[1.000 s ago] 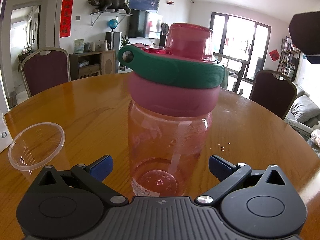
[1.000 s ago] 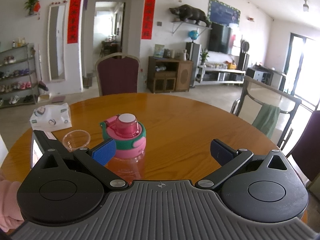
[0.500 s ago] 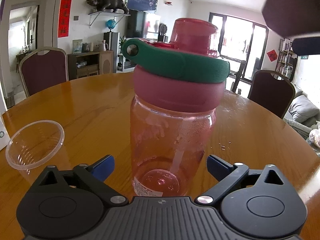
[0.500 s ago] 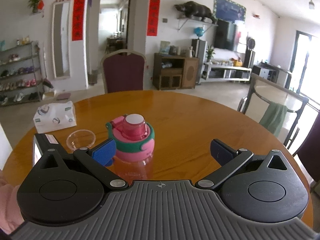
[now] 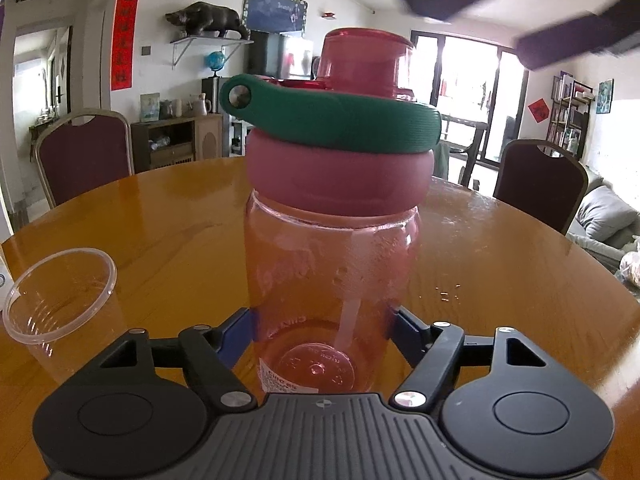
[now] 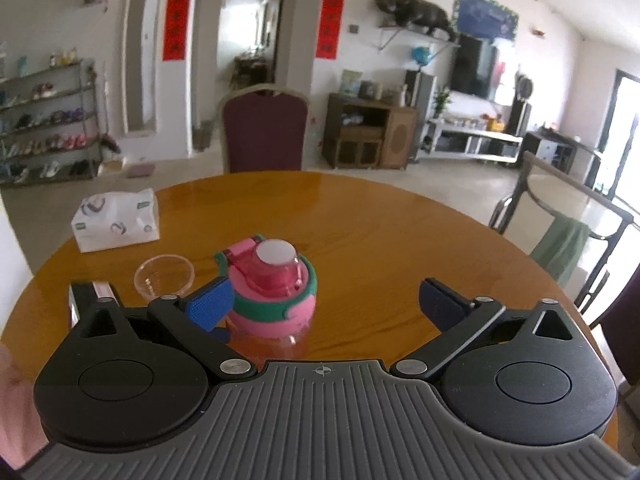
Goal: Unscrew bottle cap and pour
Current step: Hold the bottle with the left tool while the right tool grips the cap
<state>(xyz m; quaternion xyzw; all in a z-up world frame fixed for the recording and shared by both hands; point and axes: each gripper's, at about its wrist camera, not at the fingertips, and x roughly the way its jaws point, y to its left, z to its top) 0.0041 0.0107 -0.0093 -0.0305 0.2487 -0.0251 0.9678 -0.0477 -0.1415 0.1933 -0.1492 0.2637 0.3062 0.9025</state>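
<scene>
Pink bottle [image 5: 332, 280] sits clamped in your left hand-held gripper [image 5: 322, 330]; your right hand-held gripper [image 6: 326, 300] hangs above the cap [image 6: 276, 264], jaws spread.

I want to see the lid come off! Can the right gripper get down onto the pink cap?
Probably yes. The right gripper hangs above the cap with its jaws wide open, and nothing lies between them. The left gripper grips the bottle lower down, clear of the cap.

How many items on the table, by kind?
Bottles: 1, pink bottle, gripped low by the left gripper
Cups: 1, clear plastic cup
Tissue packs: 1, tissue pack
Total: 3
</scene>
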